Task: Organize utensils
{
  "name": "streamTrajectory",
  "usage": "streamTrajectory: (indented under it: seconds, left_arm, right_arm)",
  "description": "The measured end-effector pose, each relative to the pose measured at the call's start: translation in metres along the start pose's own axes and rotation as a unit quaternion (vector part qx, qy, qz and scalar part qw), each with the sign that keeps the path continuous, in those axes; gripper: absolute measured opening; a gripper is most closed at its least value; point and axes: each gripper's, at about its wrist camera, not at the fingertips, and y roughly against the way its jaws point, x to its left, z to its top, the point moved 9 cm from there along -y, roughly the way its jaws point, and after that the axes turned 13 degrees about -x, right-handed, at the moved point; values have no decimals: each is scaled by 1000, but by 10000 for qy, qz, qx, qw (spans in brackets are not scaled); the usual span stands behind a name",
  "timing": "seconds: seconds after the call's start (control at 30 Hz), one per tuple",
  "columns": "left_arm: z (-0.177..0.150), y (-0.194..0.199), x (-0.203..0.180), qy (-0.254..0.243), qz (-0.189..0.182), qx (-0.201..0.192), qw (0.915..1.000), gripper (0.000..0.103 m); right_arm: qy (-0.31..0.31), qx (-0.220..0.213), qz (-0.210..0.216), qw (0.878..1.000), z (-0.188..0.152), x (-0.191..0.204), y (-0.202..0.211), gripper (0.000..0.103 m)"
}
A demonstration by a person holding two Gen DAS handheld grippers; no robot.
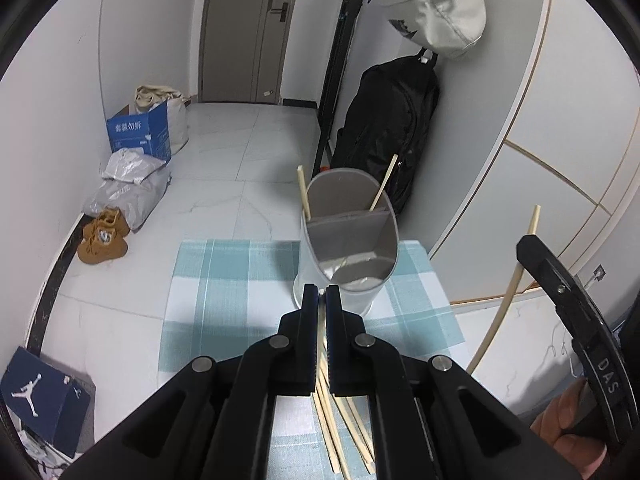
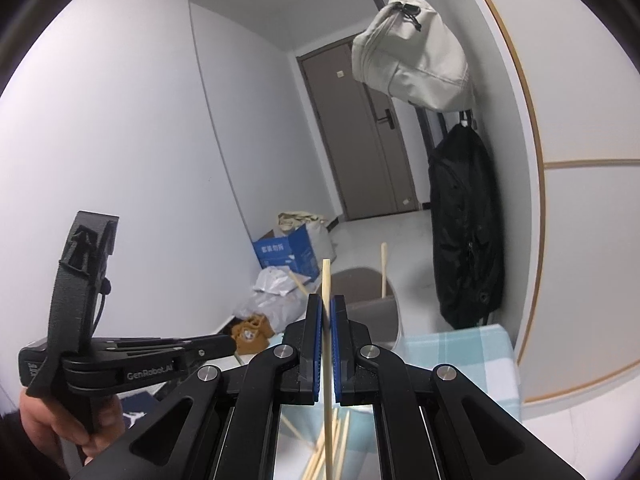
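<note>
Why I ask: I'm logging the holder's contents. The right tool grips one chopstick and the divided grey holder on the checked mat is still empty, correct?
Not quite: the holder is not empty. The left wrist view shows two chopsticks already leaning in its rear compartment. The rest stands: the right tool grips one chopstick, and the divided grey holder is on the checked mat.

Pale wooden chopsticks (image 1: pixel 332 432) lie on a teal-and-white checked cloth (image 1: pixel 224 280) — the holder (image 1: pixel 348 240) is grey, its dividers a darker grey. Both grippers are black, the right gripper's (image 2: pixel 327 304) fingers (image 2: pixel 318 340) lined with blue ridged pads — the floor (image 1: pixel 240 168) white, marble-veined
</note>
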Motion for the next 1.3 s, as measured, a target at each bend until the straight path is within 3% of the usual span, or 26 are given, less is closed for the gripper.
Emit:
streamTrajectory:
  seconds: [0.5,0.83,1.03,1.3]
  left_arm:
    - [67,17,-19,-157,-210,-215,9994,0]
    - [126,20,-28,-264,-290,-604,9974,0]
    - [145,0,-23,-257,-286,-606,9974,0]
    - [143,-37,-2,-87,-206,-437,9988,0]
  right_arm:
    - [4,-391,-47,9992,63,-11,-30,3]
    - [-229,-700,-125,9972,103,-24,-83,3]
    - [-270,-753,-177,9966,107,-33,-126,3]
    - [-443,-653,-641,9948,84,-51,-179,3]
